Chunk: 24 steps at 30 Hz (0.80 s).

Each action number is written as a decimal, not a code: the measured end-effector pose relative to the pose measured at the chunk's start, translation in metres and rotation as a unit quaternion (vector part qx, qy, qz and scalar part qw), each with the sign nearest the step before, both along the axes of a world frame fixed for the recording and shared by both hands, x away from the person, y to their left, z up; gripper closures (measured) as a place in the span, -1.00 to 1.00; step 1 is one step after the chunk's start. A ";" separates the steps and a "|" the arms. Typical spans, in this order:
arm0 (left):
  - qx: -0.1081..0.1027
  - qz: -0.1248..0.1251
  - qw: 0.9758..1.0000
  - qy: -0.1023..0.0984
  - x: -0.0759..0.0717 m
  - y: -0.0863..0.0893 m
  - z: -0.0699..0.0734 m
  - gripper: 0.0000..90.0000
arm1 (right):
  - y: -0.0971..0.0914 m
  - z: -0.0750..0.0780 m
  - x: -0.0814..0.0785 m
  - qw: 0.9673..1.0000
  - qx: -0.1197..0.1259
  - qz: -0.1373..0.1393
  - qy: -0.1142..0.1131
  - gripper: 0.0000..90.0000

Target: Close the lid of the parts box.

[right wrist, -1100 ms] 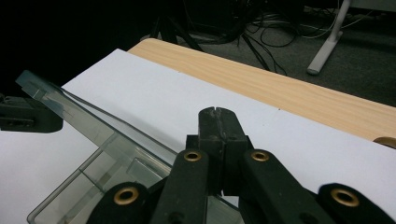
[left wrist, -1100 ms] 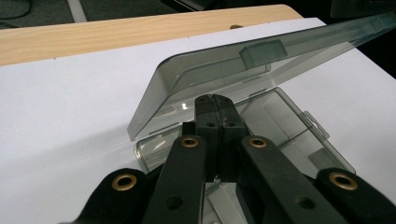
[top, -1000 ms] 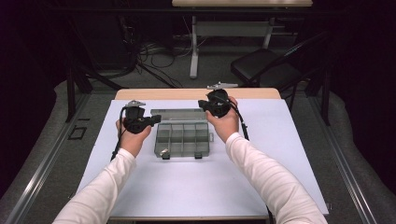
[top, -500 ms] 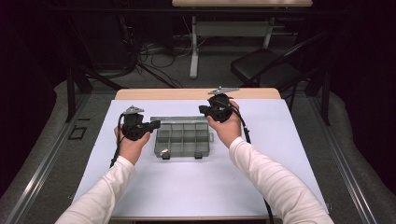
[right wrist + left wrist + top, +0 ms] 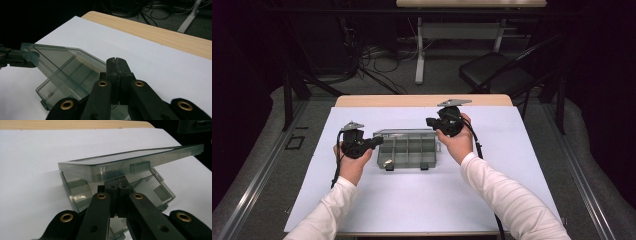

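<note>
A smoky clear compartment box (image 5: 409,150) lies in the middle of the white table cover. Its lid (image 5: 125,161) stands part-way up, tilted over the base (image 5: 157,188). My left gripper (image 5: 377,141) is at the box's left end, shut, with its tips (image 5: 117,185) just under the raised lid edge, close to the latch tab. In the right gripper view the left gripper (image 5: 15,58) sits at the lid's (image 5: 62,62) far corner. My right gripper (image 5: 430,121) hovers at the box's far right corner, shut (image 5: 116,65) with nothing between its jaws.
The white cover (image 5: 422,200) leaves bare room in front of and beside the box. A strip of wooden tabletop (image 5: 422,100) runs along the far edge. Beyond it are a black chair (image 5: 497,75), floor cables (image 5: 382,55) and a white table leg (image 5: 419,55).
My left hand has come toward the person and a little lower, from the box's far left corner to its left end. The right hand has stayed put.
</note>
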<state>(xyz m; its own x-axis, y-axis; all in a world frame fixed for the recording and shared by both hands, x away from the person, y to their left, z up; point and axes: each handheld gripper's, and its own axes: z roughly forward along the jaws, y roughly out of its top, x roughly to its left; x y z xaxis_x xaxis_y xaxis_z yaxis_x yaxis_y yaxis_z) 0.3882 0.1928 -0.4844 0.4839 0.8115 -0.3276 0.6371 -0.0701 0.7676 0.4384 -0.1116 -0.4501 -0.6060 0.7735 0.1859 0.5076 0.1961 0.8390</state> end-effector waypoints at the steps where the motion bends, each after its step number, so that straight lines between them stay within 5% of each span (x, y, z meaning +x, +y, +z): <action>1: -0.006 0.004 1.000 0.004 -0.001 0.000 -0.001 1.00 | -0.001 -0.001 -0.001 1.000 0.002 0.000 0.000 1.00; 7: -0.028 0.019 0.999 0.001 -0.009 0.002 -0.007 1.00 | -0.004 -0.006 -0.010 1.000 0.010 0.004 -0.002 1.00; 15: -0.005 0.025 1.000 -0.007 -0.017 0.001 -0.014 1.00 | -0.009 -0.009 -0.024 1.000 0.027 0.008 -0.011 1.00; 24: 0.010 0.018 1.000 0.000 -0.023 -0.002 -0.023 1.00 | -0.017 -0.021 -0.035 0.999 0.046 0.009 0.015 0.98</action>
